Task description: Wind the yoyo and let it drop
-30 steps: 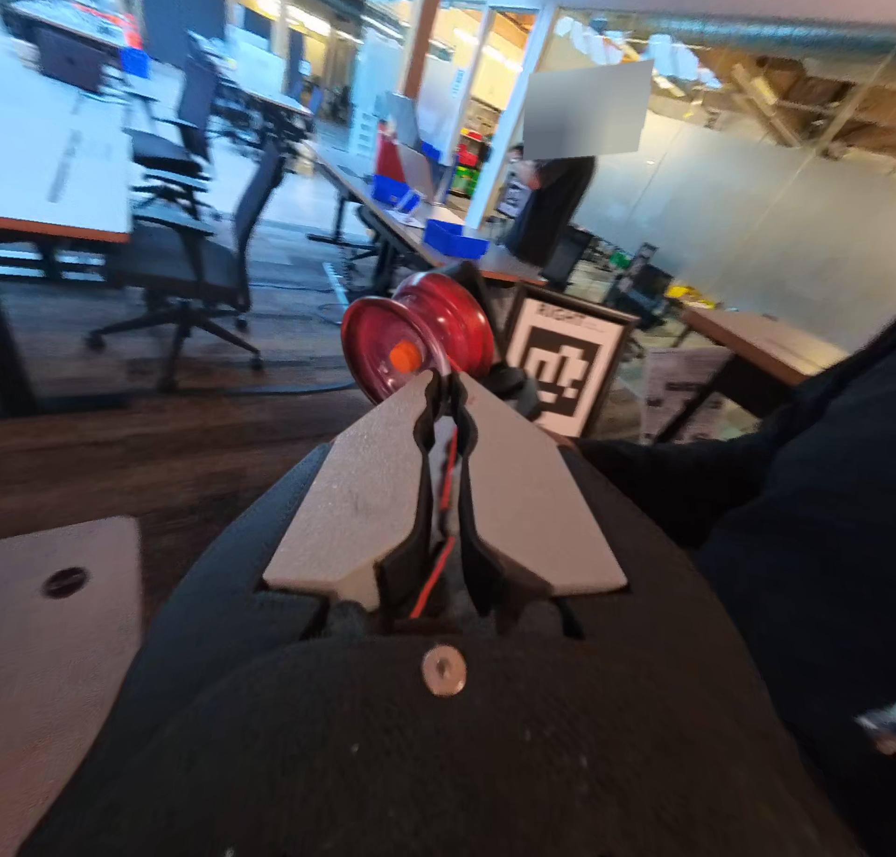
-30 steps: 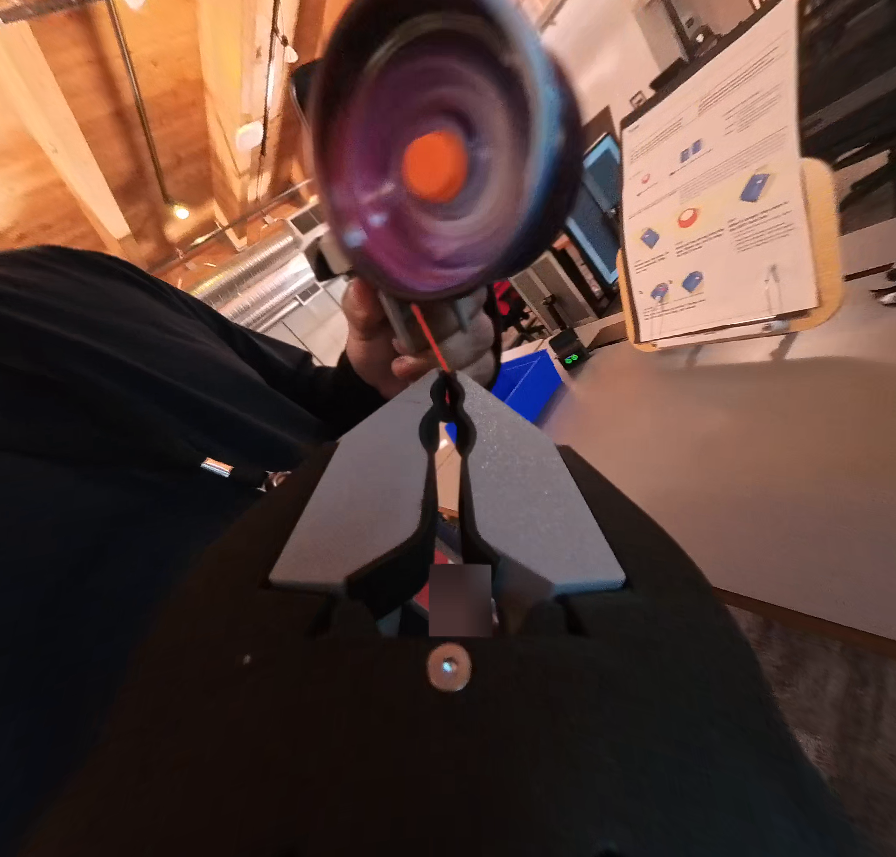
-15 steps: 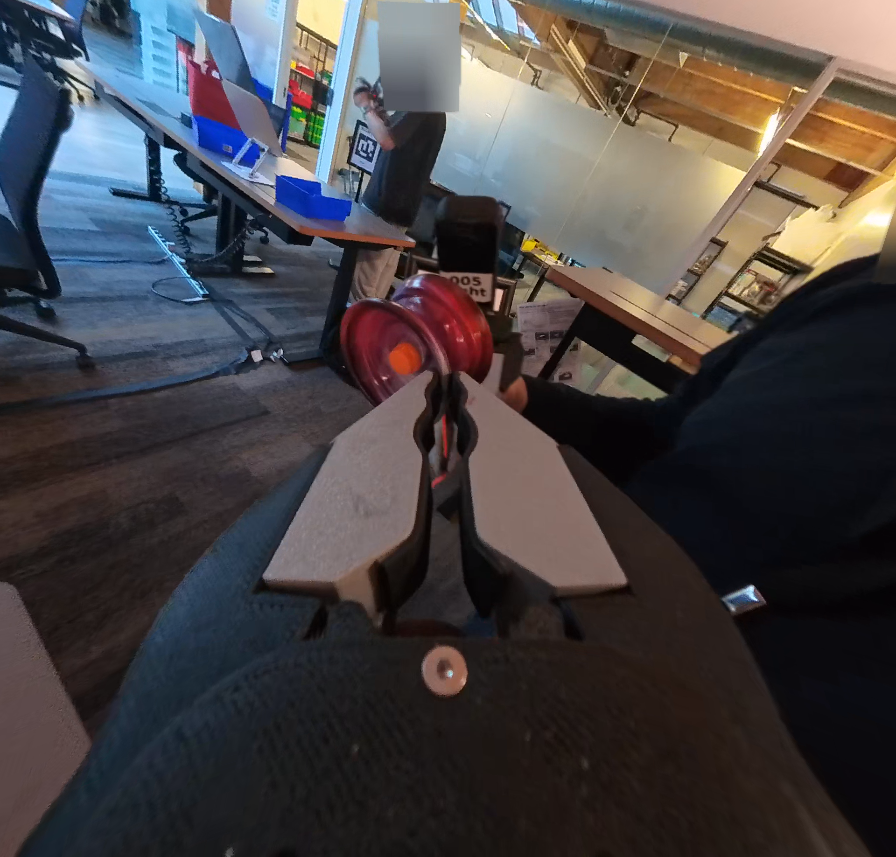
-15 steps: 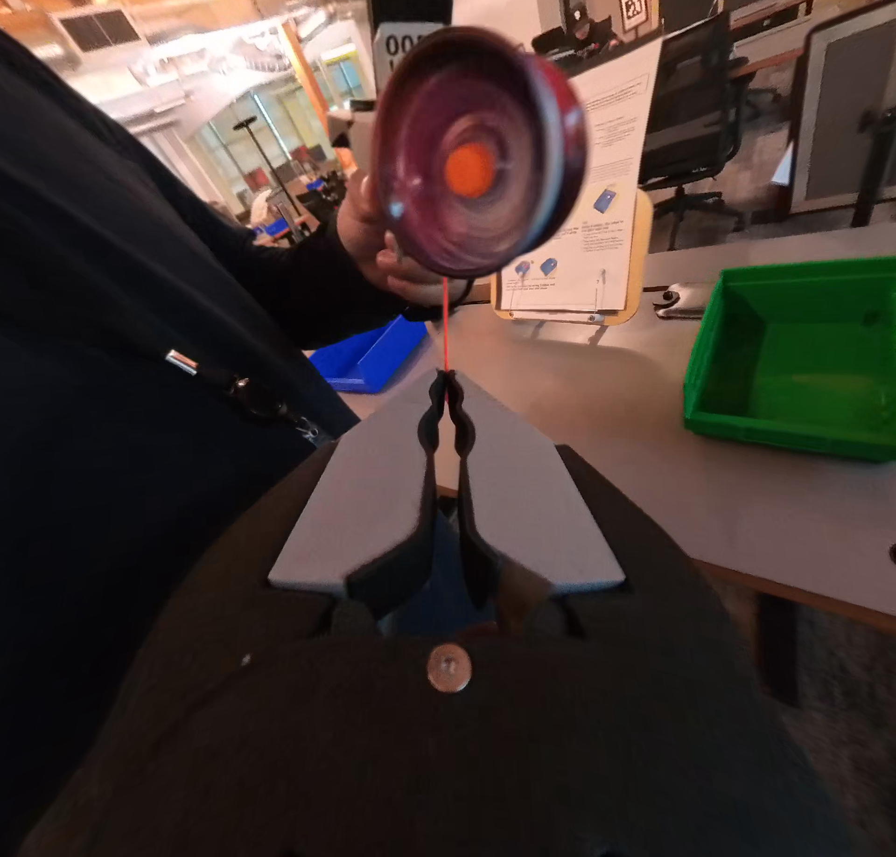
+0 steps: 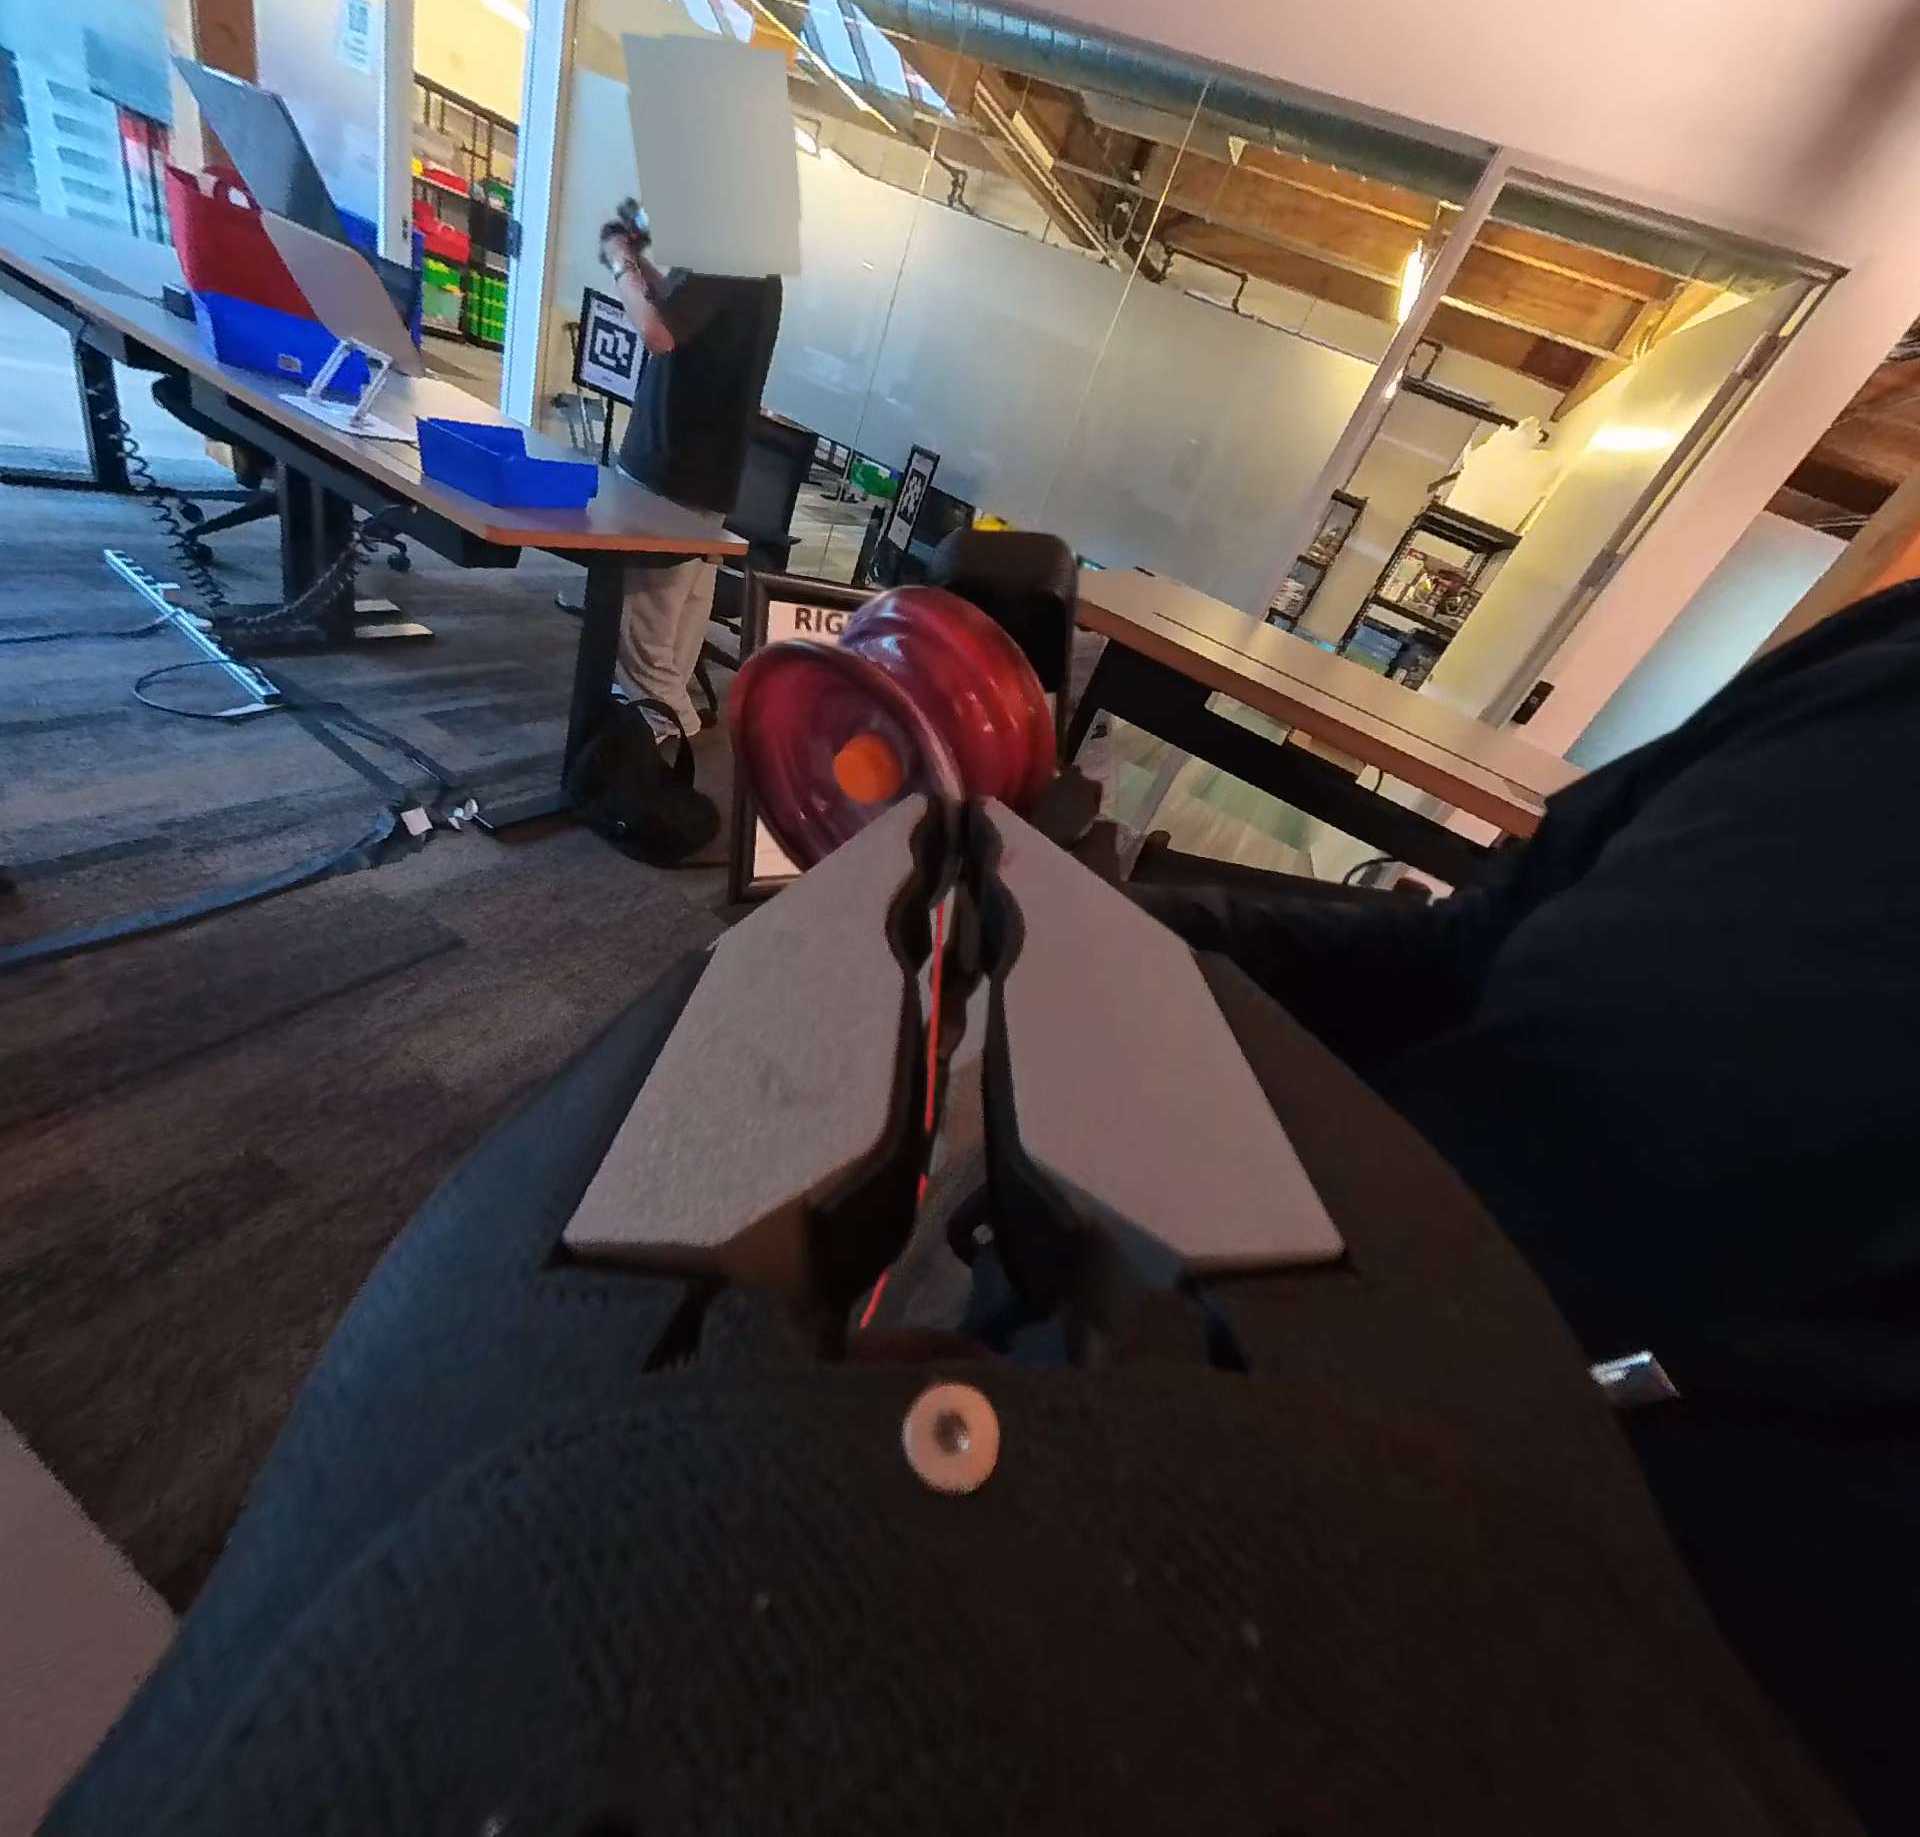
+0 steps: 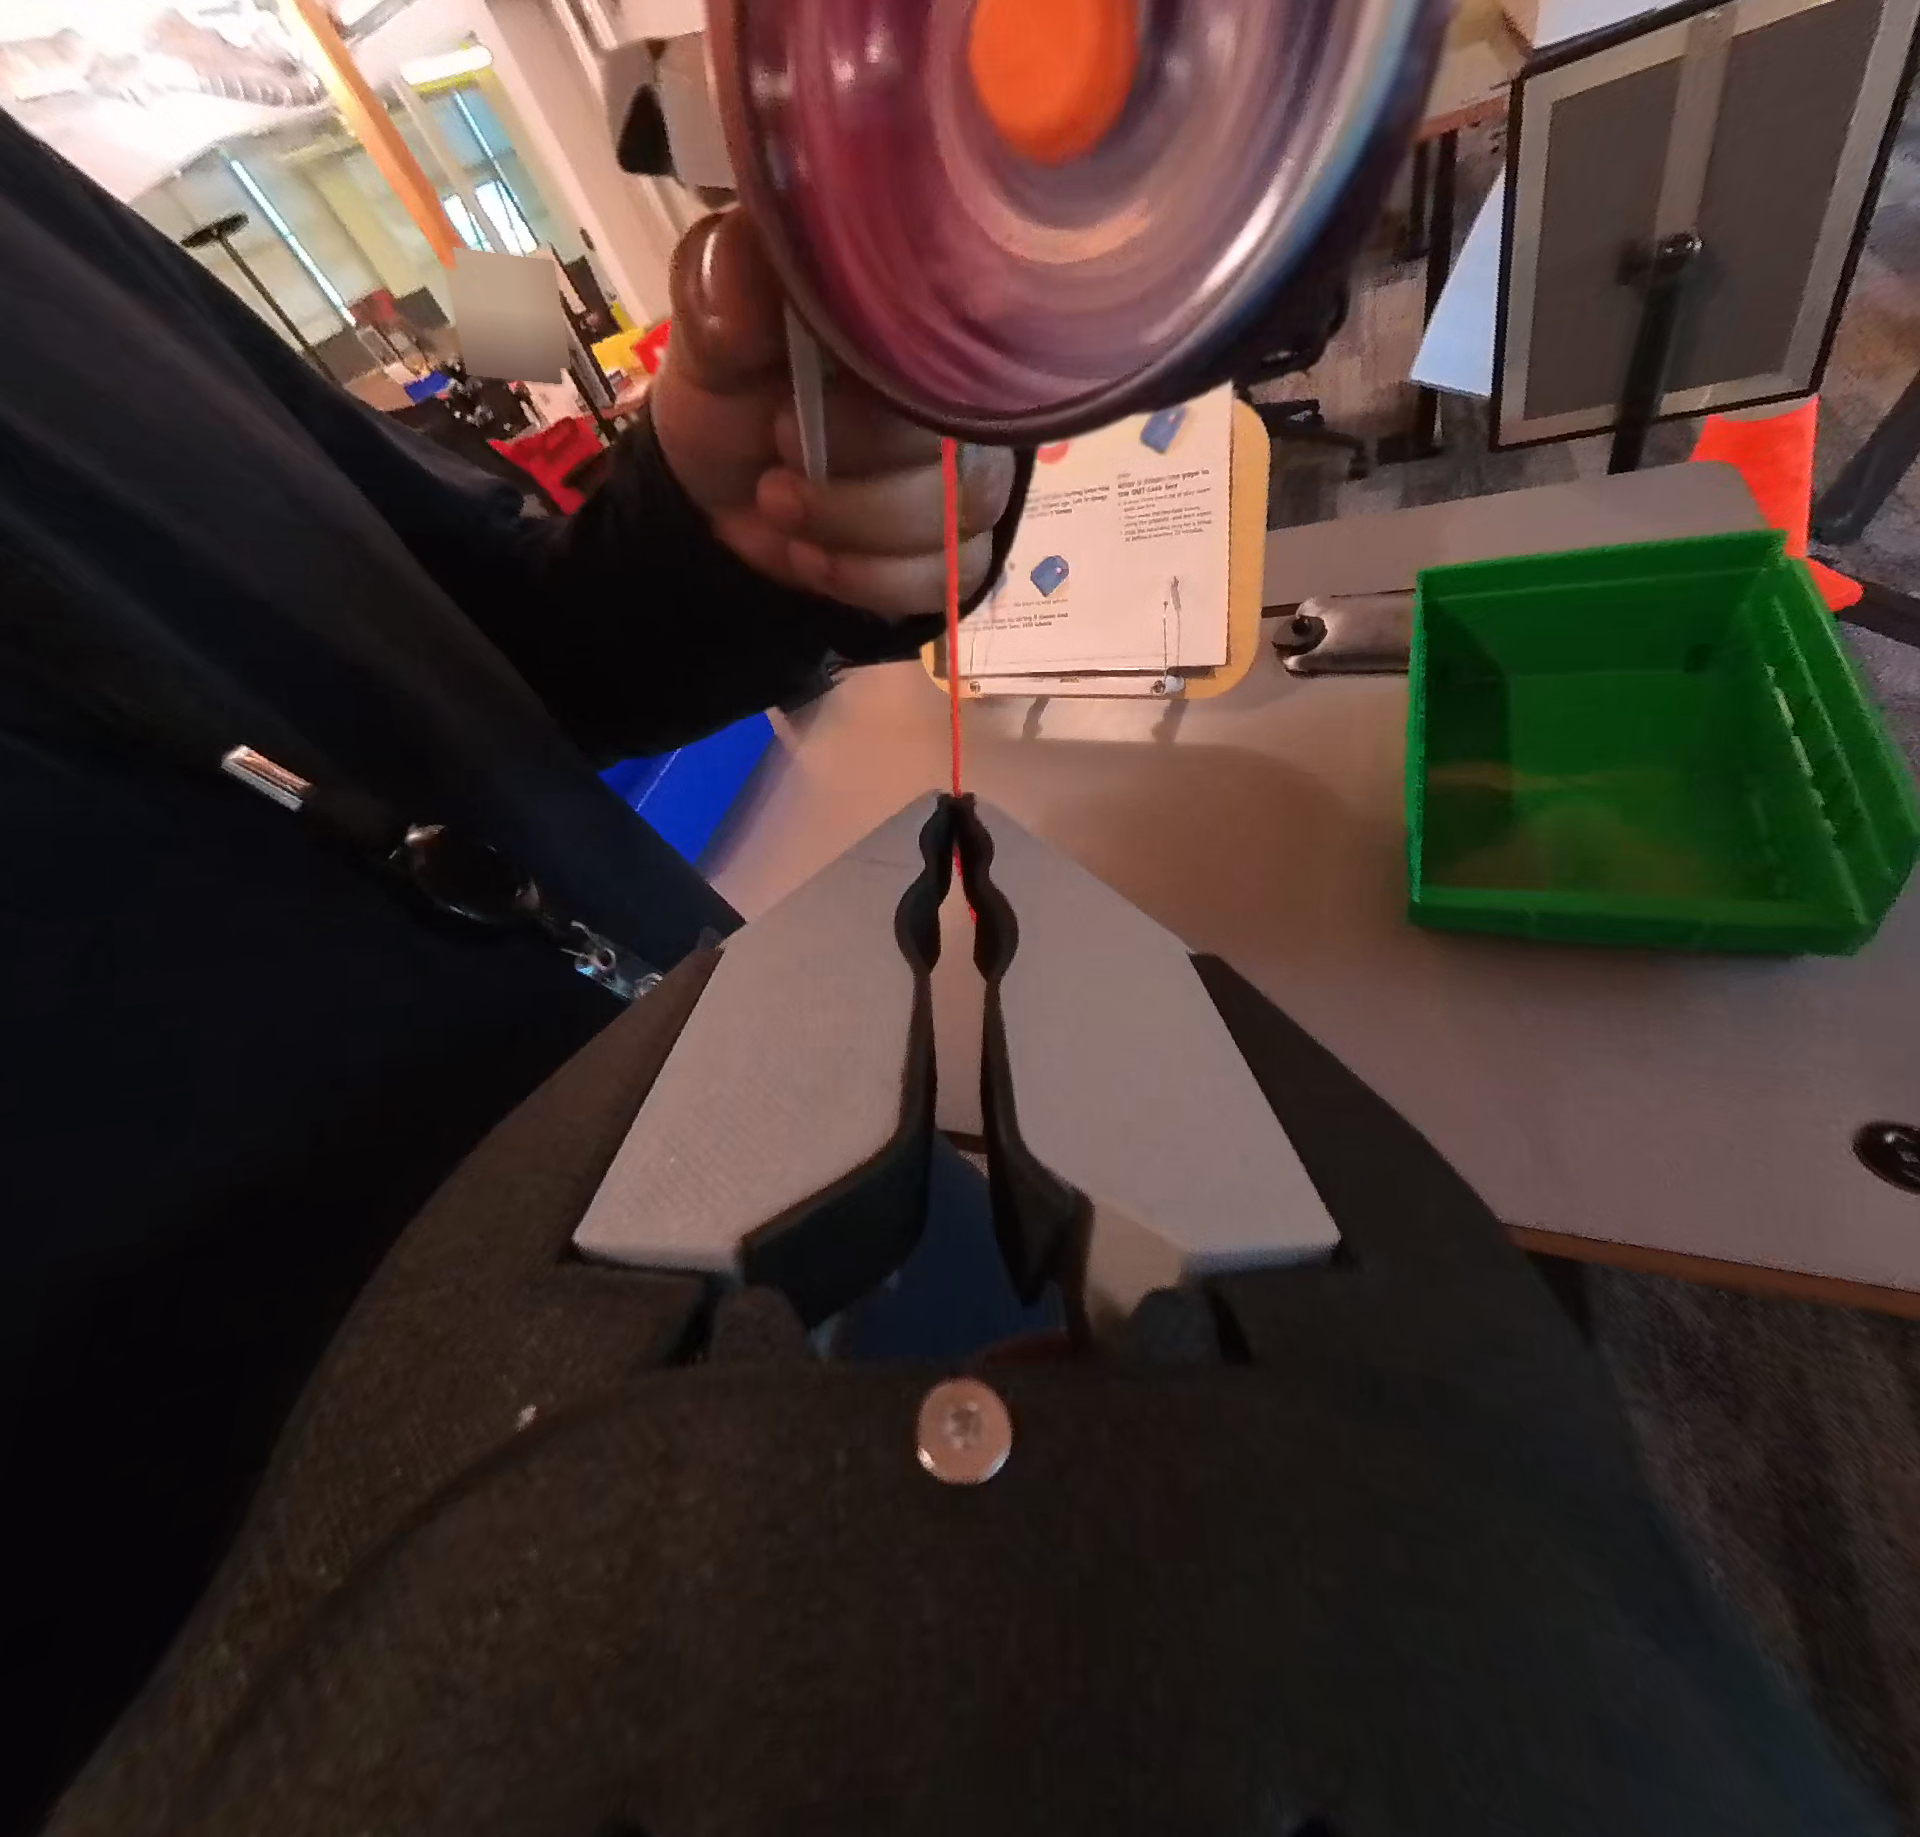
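Red yoyo point(image 5: 894, 727) with an orange hub, right at the tip of the left gripper point(image 5: 956, 831), its near rim just beyond the grey fingers point(image 5: 790, 1039). Left jaws closed down to a narrow slit, pinching the yoyo at its groove; thin red string point(image 5: 935, 1008) running back along the slit toward the gripper body. Seen from the right wrist, the same yoyo point(image 6: 1049, 166) looming large and blurred at the top, face-on, with a hand point(image 6: 821, 478) behind it. String point(image 6: 951, 624) hanging taut and straight from the yoyo's lower rim down to the right gripper point(image 6: 956, 800). Right jaws fully closed, tips pressed together on the string, nothing else between them. Below and beyond, a grey desk point(image 6: 1351, 1008) carrying a green bin point(image 6: 1621, 748) at right, an upright sheet on a tan board point(image 6: 1143, 561) near the middle, and a blue bin point(image 6: 696, 779) at the left edge. Dark sleeve point(image 6: 312, 540) filling the left side. In the left wrist view, a long desk point(image 5: 623, 530) with a blue tray point(image 5: 499, 457), a standing person point(image 5: 686, 416), and glass walls point(image 5: 1091, 374) farther off.
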